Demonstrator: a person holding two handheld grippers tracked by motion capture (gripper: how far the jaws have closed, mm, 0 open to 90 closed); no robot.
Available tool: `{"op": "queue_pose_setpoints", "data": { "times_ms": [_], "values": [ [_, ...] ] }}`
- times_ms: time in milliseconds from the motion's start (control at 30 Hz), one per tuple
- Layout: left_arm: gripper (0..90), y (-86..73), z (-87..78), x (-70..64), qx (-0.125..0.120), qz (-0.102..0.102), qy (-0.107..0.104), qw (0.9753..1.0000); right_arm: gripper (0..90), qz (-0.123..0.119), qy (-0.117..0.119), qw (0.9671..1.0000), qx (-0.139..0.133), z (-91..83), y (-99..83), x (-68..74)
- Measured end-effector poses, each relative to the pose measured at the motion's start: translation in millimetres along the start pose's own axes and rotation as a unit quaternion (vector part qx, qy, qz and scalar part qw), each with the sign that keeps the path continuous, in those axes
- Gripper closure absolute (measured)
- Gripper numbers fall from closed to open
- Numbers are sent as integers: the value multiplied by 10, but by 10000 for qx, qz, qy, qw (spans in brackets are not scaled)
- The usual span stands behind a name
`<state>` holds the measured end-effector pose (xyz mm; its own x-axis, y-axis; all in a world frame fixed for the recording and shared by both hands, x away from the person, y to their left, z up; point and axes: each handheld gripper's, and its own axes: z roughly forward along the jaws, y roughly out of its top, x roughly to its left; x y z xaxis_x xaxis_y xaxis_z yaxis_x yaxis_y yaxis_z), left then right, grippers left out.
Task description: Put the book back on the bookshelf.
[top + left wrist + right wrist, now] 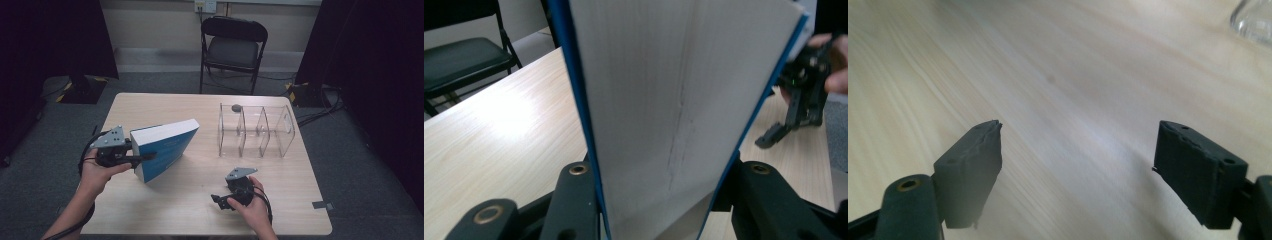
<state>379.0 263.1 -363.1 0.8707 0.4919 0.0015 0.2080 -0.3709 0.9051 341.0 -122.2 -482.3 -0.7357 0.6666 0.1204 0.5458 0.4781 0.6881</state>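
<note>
A thick blue book [162, 147] with white page edges is held tilted above the left half of the wooden table [200, 210]. My left gripper [142, 159] is shut on its near end. In the left gripper view the book's page block [674, 100] sits between the two jaws. My right gripper [220, 201] rests low over the table's front right, pointing left. Its jaws stand wide apart in the right gripper view, with bare wood [1068, 90] between them.
A clear acrylic divider rack [255, 129] with several slots stands at the table's right back; a small grey object [236, 107] sits at its far left corner. A black folding chair [232, 47] stands beyond the table. Cables lie on the floor at right.
</note>
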Motion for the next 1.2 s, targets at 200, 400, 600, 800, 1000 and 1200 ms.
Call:
{"op": "queue_pose_setpoints", "data": {
  "times_ms": [200,400,600,800,1000,1200],
  "values": [
    [601,12,-34,86,56,-184,65,9998,177,-109,-58,9992,-367,57,-167,-4],
    [596,11,-106,163,237,-276,232,9991,176,-483,-351,9977,-327,91,-185,70],
    [590,-51,-209,258,334,-389,540,9972,175,-488,-357,9976,-327,92,-185,70],
    [591,-7,-187,219,443,-350,600,9966,175,-480,-349,9977,-330,91,-185,70],
    [565,15,-199,190,526,-388,824,9945,174,-489,-357,9976,-328,92,-185,70],
    [544,62,-218,188,576,-445,951,9928,174,-495,-357,9976,-330,93,-185,70]
  ]
}}
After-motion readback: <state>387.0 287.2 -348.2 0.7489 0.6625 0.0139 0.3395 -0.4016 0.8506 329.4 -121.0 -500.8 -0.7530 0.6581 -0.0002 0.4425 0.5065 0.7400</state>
